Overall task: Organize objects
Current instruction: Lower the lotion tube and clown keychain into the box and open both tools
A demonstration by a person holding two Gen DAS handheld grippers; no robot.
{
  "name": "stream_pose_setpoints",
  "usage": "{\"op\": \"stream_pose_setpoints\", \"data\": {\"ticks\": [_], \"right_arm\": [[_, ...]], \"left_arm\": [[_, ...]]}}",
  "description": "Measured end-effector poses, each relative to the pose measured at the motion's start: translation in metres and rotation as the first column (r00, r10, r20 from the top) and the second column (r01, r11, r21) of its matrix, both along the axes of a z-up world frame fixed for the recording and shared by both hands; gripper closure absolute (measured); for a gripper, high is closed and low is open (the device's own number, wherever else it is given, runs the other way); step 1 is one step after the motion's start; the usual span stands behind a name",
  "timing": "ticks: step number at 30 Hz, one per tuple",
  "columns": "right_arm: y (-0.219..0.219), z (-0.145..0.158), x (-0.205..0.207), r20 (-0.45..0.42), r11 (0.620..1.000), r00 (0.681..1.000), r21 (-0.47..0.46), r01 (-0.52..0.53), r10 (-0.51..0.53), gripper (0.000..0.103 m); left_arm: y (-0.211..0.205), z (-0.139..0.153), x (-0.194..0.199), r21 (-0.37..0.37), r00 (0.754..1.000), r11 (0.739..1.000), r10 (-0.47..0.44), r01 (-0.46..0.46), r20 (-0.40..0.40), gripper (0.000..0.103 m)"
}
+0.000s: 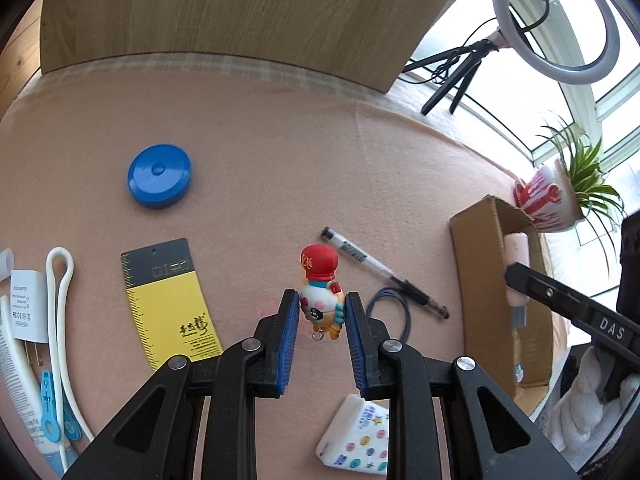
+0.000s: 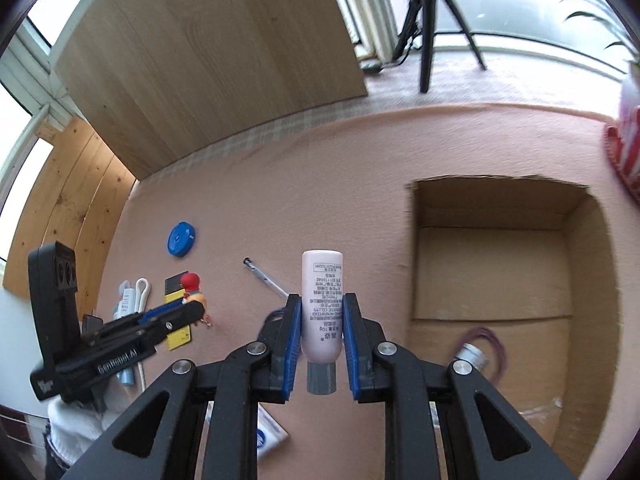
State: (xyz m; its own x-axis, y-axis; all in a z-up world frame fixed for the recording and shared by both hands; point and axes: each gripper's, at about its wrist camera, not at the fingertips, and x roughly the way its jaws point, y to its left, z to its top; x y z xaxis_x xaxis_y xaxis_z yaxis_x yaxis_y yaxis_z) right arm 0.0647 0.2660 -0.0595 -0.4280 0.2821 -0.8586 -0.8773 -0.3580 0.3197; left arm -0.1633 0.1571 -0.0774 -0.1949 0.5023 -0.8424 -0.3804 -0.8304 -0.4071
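1. My left gripper (image 1: 322, 308) is clamped on a small toy figure (image 1: 321, 295) with a red cap, held above the pink cloth (image 1: 280, 152).
2. My right gripper (image 2: 318, 312) squeezes a pale pink tube (image 2: 322, 304), grey cap toward me.
3. Near the toy lie a pen (image 1: 384, 272), a blue cord loop (image 1: 390, 312) and a yellow ruler card (image 1: 170, 300).
4. A blue round disc (image 1: 160, 176) sits farther off.
5. The cardboard box (image 2: 492, 208) stands open to my right, with a metal piece and purple cord inside.
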Motion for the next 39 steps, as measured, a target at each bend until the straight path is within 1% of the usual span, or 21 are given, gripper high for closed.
{"op": "stream_pose_setpoints", "data": {"ticks": [4,8,13,17,22,25,29,32,35,39], "right_arm": [[-0.012,0.020,0.043,-0.004,0.997,0.998,0.052,0.062,-0.062,0.085],[-0.024,0.027,0.080,-0.013,0.989,0.991,0.071,0.133,-0.132,0.085],[-0.043,0.020,0.120,0.009,0.976,0.978,0.072,0.206,-0.208,0.085],[-0.056,0.010,0.137,0.012,0.971,0.972,0.050,0.234,-0.235,0.085],[-0.069,0.000,0.147,0.017,0.967,0.967,0.032,0.252,-0.253,0.085],[-0.074,-0.003,0.151,0.018,0.966,0.966,0.027,0.256,-0.257,0.085],[-0.077,-0.006,0.156,0.016,0.964,0.964,0.023,0.265,-0.265,0.085],[-0.077,-0.008,0.159,0.011,0.962,0.962,0.020,0.271,-0.271,0.085],[-0.076,-0.010,0.160,0.016,0.962,0.962,0.020,0.273,-0.273,0.085],[-0.077,-0.014,0.160,0.019,0.963,0.963,0.014,0.270,-0.270,0.085]], "left_arm": [[0.011,0.013,0.007,0.022,1.000,0.999,-0.023,0.024,-0.015,0.078],[0.029,0.030,0.016,0.052,0.998,0.997,-0.058,0.060,-0.038,0.078],[0.061,0.057,0.032,0.095,0.989,0.986,-0.127,0.133,-0.073,0.078],[0.094,0.079,0.050,0.127,0.974,0.969,-0.201,0.213,-0.103,0.078],[0.137,0.092,0.075,0.131,0.950,0.944,-0.288,0.303,-0.125,0.078],[0.160,0.091,0.090,0.118,0.935,0.931,-0.331,0.345,-0.123,0.078],[0.186,0.083,0.102,0.093,0.925,0.923,-0.364,0.374,-0.112,0.078],[0.199,0.075,0.104,0.066,0.922,0.922,-0.372,0.380,-0.111,0.078],[0.209,0.067,0.100,0.037,0.925,0.929,-0.363,0.368,-0.110,0.078],[0.218,0.059,0.099,0.002,0.924,0.930,-0.365,0.368,-0.115,0.078]]}}
